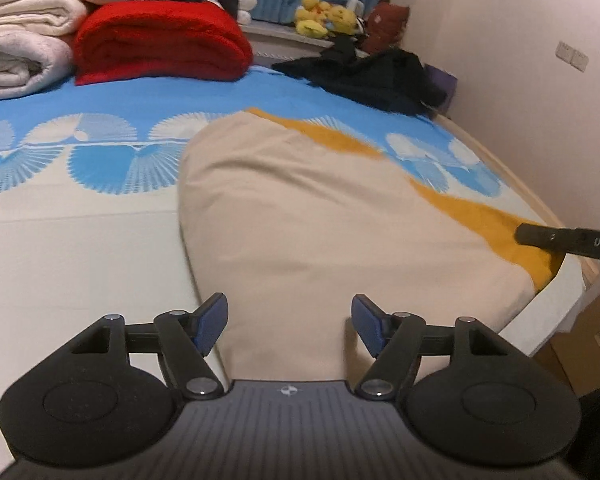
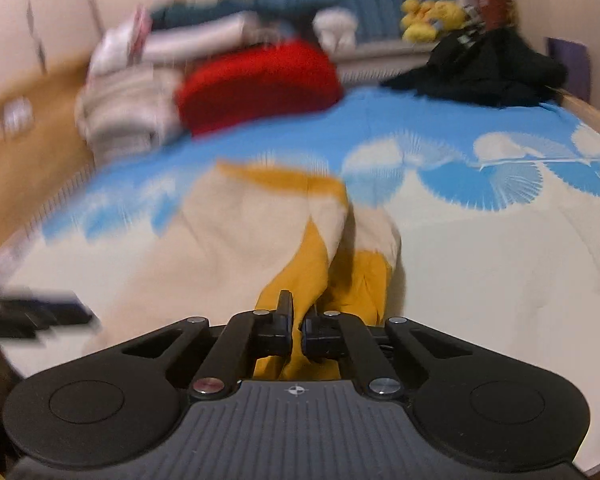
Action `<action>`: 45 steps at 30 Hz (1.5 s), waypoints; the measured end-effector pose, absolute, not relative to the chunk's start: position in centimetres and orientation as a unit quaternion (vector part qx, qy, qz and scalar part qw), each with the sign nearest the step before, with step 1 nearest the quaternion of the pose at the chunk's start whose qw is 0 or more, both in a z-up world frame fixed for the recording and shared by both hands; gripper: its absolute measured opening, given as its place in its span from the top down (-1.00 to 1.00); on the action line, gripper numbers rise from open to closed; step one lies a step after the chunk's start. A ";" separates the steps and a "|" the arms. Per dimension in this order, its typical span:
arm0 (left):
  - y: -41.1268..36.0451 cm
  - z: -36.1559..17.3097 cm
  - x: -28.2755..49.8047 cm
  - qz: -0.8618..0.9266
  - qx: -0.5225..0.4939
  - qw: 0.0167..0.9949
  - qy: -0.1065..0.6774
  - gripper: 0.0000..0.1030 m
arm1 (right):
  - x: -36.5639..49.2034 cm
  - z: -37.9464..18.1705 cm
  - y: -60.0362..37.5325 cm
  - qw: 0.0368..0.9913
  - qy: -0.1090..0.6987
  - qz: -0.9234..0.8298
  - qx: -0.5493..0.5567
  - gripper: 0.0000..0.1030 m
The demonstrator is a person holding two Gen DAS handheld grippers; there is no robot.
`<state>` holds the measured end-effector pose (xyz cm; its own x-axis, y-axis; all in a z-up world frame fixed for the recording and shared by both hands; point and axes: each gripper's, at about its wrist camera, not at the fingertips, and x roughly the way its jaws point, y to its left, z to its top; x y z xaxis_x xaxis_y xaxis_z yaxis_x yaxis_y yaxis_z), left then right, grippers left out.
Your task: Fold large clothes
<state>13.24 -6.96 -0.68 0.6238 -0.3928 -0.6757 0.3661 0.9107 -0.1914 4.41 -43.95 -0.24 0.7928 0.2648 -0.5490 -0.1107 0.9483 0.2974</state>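
Blue and cream, the bed (image 1: 80, 240) carries everything we see. Our beige garment (image 1: 300, 208) with its yellow edge lies spread on the near half. A red blanket (image 1: 160, 46) sits folded at the far end, black clothes (image 1: 380, 76) beside it. Our left gripper (image 1: 288, 324) hangs over the garment, jaws apart, gripping nothing. Our right gripper (image 2: 297, 330) is clamped on the yellow edge.

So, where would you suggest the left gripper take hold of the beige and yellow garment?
With the right gripper shut on the yellow edge, the open left gripper could best pinch the beige and yellow garment at its near beige edge, coming straight ahead and low. That edge lies flat and free just before its fingers.
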 end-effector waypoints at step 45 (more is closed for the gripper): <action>-7.1 -5.8 14.2 -0.204 0.058 0.826 0.523 -0.54 | 6.1 -2.9 -46.4 0.936 0.325 0.017 0.130 0.65</action>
<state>14.24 -7.12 -5.81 0.3705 -0.2763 -0.8868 0.3976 0.9100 -0.1174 6.11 -46.42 -2.87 0.7878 0.1155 -0.6049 0.0535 0.9657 0.2542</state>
